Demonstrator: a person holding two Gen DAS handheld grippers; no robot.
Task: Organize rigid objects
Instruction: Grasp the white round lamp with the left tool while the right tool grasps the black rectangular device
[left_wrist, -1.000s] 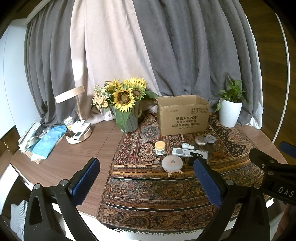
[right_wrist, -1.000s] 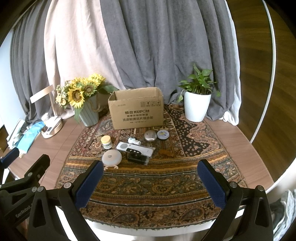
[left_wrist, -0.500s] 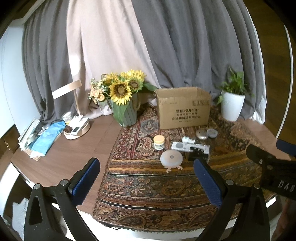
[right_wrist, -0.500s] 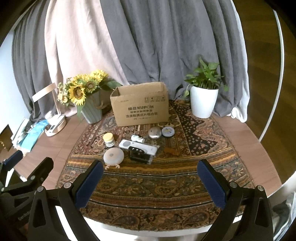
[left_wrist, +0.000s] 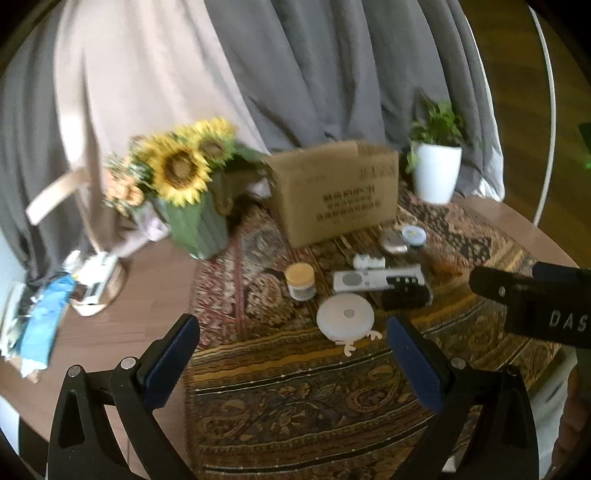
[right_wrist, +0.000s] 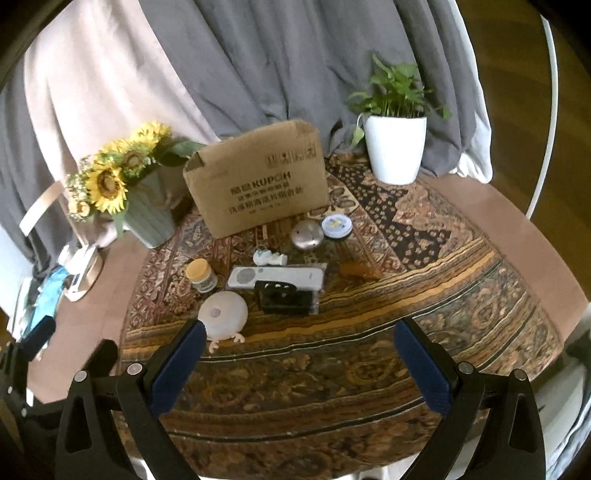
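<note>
Several small hard things sit on the rug (right_wrist: 406, 295) in front of the cardboard box (right_wrist: 258, 181), which is at 12 o'clock from the right gripper (right_wrist: 301, 365). Both the left gripper (left_wrist: 293, 363) and the right one are wide open and hold nothing. The round white disc (right_wrist: 222, 314), nearest at 11 o'clock, looks light, stiff and smooth, so pinching its two side edges seems best.

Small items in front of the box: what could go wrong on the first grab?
1. The black device overlaps the white remote; gripping one may drag the other.
2. The white round gadget is wide and low, so open fingers may slip off.
3. The jar stands close by and could tip if nudged.
</note>
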